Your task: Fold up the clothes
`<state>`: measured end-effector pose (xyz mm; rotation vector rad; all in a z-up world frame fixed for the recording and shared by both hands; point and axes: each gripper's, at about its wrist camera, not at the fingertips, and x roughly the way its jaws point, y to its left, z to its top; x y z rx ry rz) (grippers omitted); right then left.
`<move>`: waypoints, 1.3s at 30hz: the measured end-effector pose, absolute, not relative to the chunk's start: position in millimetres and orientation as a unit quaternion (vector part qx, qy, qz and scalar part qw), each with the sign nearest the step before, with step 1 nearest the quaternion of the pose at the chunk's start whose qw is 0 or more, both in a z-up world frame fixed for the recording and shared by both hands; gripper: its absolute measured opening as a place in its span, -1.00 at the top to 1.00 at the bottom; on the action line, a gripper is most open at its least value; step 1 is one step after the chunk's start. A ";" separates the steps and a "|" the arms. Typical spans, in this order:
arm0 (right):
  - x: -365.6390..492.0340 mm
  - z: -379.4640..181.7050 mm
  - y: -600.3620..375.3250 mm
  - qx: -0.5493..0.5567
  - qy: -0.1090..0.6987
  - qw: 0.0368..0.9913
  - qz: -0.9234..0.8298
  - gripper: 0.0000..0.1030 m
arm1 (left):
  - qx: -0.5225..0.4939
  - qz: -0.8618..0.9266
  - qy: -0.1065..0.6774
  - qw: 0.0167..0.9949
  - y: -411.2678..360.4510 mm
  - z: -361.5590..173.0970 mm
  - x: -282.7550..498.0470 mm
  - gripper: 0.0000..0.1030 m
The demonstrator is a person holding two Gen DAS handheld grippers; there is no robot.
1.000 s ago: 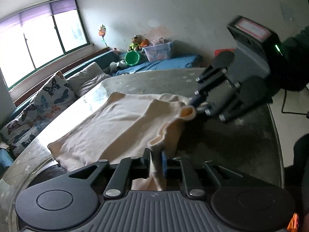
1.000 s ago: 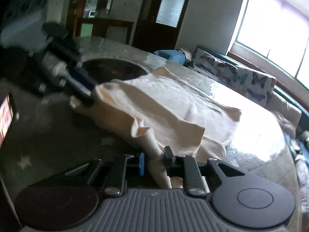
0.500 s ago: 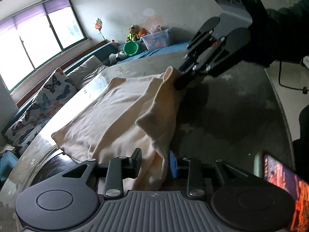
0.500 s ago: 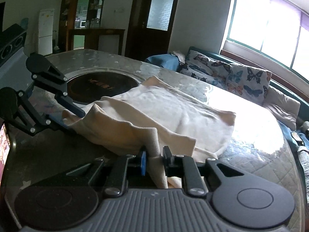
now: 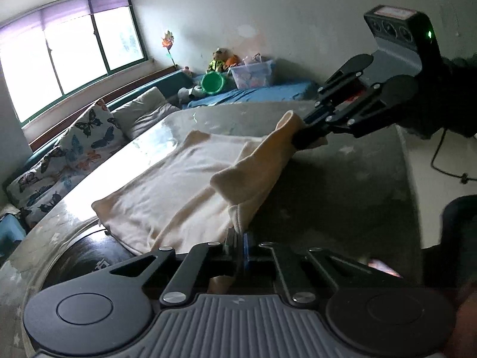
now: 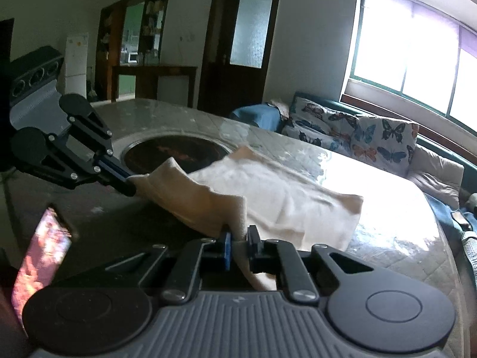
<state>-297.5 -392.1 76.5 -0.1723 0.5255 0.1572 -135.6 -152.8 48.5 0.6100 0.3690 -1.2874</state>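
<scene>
Cream garment (image 5: 190,185) (no readable label)

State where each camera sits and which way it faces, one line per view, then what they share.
Left wrist: sits on the left gripper, looking across the table toward window and sofa; its jaws pinch the cream cloth; right gripper shows ahead.
Right wrist: sits on the right gripper, facing door and sofa; jaws pinch the cloth; left gripper shows.
Shared: cloth, table, butterfly cushions, each other's gripper.
</scene>
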 end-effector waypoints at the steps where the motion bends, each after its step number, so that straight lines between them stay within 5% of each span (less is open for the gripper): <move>1: -301.2 79.4 -390.0 -0.084 0.259 0.959 0.081 0.82 | 0.273 -0.588 0.173 0.741 -149.0 51.2 -139.3 0.92; 8: -313.7 111.0 -384.9 -0.088 0.249 0.959 0.101 0.82 | 0.254 -0.583 0.158 0.755 -127.4 83.4 -161.4 0.92; 18: -218.9 127.7 -427.0 -0.110 0.261 0.956 0.073 0.82 | 0.257 -0.537 0.131 0.793 -187.1 98.0 -96.8 0.92; 26: -128.7 87.3 -457.5 -0.090 0.294 0.951 0.031 0.81 | 0.275 -0.486 0.159 0.814 -254.0 62.1 -17.0 0.91; 30: -100.5 51.1 -465.4 -0.069 0.319 0.945 0.009 0.59 | 0.278 -0.457 0.202 0.821 -277.7 31.8 8.5 0.91; 34: -104.5 39.9 -472.2 -0.061 0.317 0.946 -0.012 0.20 | 0.281 -0.435 0.232 0.823 -282.6 16.6 17.5 0.77; 39: -138.9 55.5 -488.4 -0.019 0.280 0.959 -0.030 0.21 | 0.264 -0.417 0.232 0.838 -272.4 20.7 21.2 0.37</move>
